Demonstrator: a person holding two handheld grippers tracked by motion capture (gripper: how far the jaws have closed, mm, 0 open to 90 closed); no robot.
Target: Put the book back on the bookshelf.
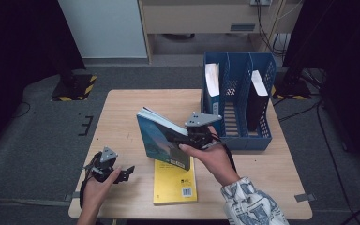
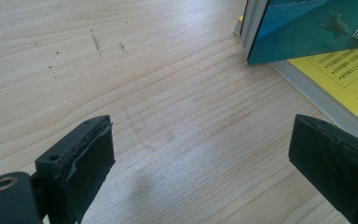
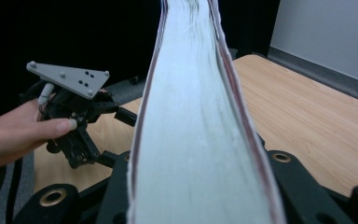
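While right gripper [image 1: 194, 136] clamps glossy blue paperback [image 1: 161, 138], left gripper [image 1: 122, 172] gapes over grained wood table [image 1: 122, 117].

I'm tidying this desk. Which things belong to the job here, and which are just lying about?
In the job:
- blue book, clamped in the right tool
- blue file rack
- yellow book

Lying about:
- left tool, open over bare table
- books already in the rack

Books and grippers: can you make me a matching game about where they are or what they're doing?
Things:
1. blue book
2. yellow book
3. left gripper
4. blue file rack

States:
a. lying flat on the table
b. open, nothing between its jaws
c. clamped in the right gripper, lifted off the table
d. standing at the table's far right, holding upright books

Pairs: 1-c, 2-a, 3-b, 4-d
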